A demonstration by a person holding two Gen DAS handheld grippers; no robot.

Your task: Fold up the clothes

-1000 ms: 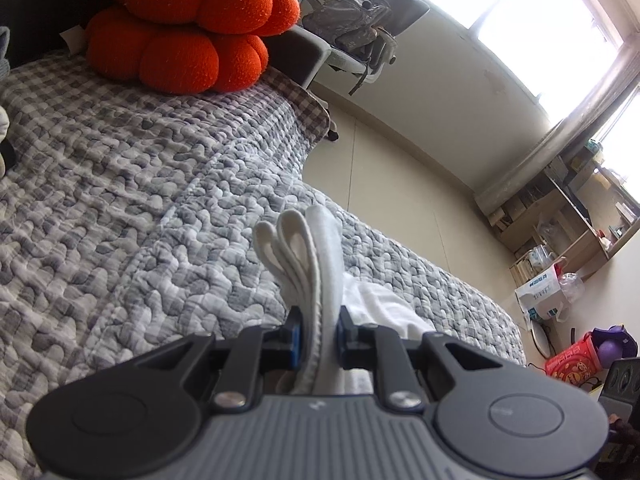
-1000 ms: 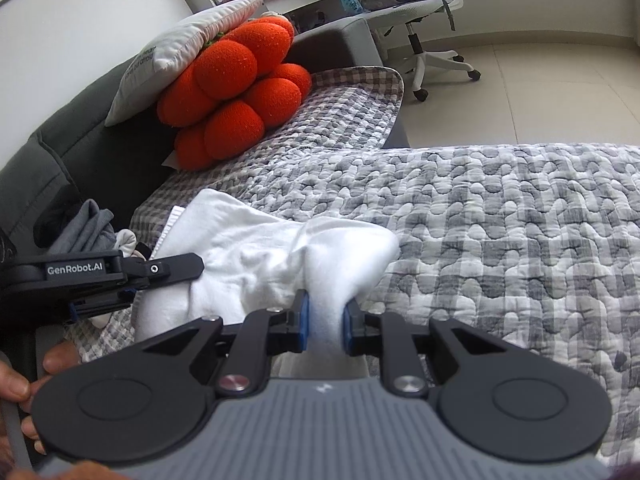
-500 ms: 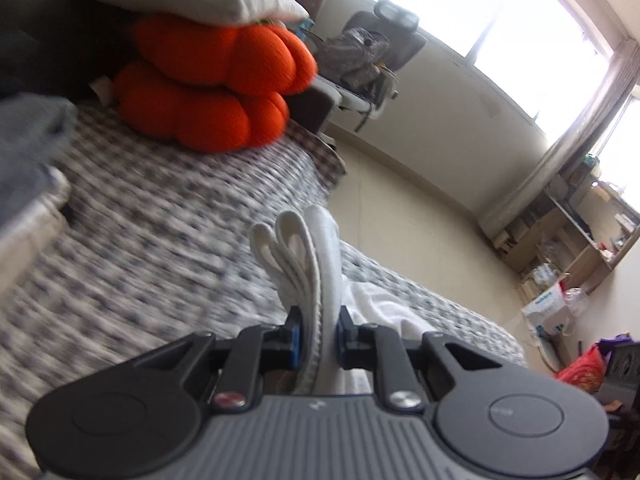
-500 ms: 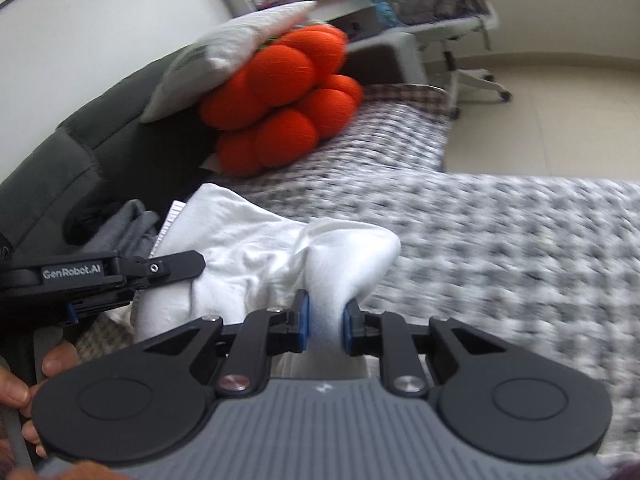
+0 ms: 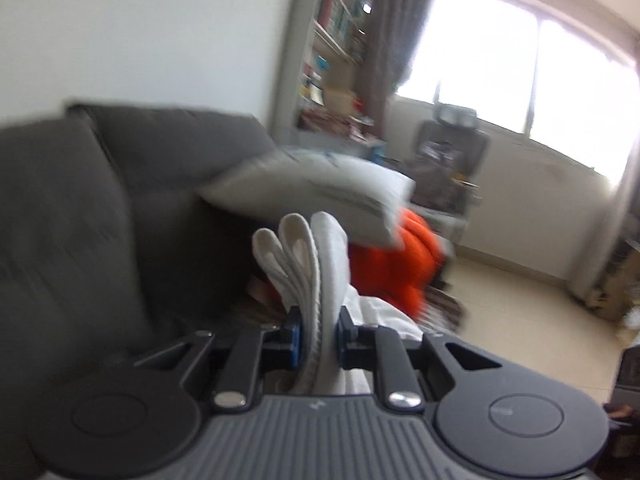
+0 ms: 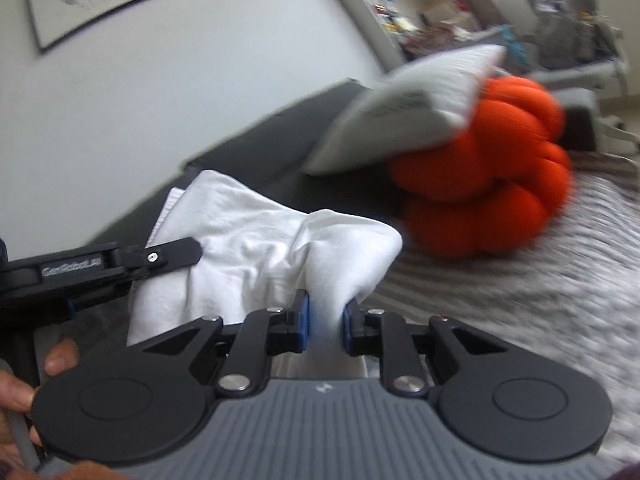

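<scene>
A folded white garment [image 6: 256, 248] hangs in the air between both grippers, lifted off the grey quilted cover [image 6: 560, 280]. My right gripper [image 6: 325, 322] is shut on one bunched edge of it. My left gripper [image 5: 318, 336] is shut on the other edge, where several thick folded layers of the white garment [image 5: 308, 264] stick up between the pads. In the right wrist view the left gripper [image 6: 172, 254] reaches in from the left, held by a hand [image 6: 24, 384]. Both views are blurred by motion.
A dark grey sofa back [image 5: 100, 208] fills the left. An orange pumpkin cushion [image 6: 492, 184] with a white pillow [image 6: 408, 112] on top sits at the sofa's far end. Behind are a bookshelf [image 5: 332, 40], an office chair [image 5: 452, 160] and a bright window [image 5: 520, 64].
Both grippers have swung up and toward the sofa back with the white garment still clamped. The quilted cover has dropped out of the left wrist view; wall and bookshelf now show.
</scene>
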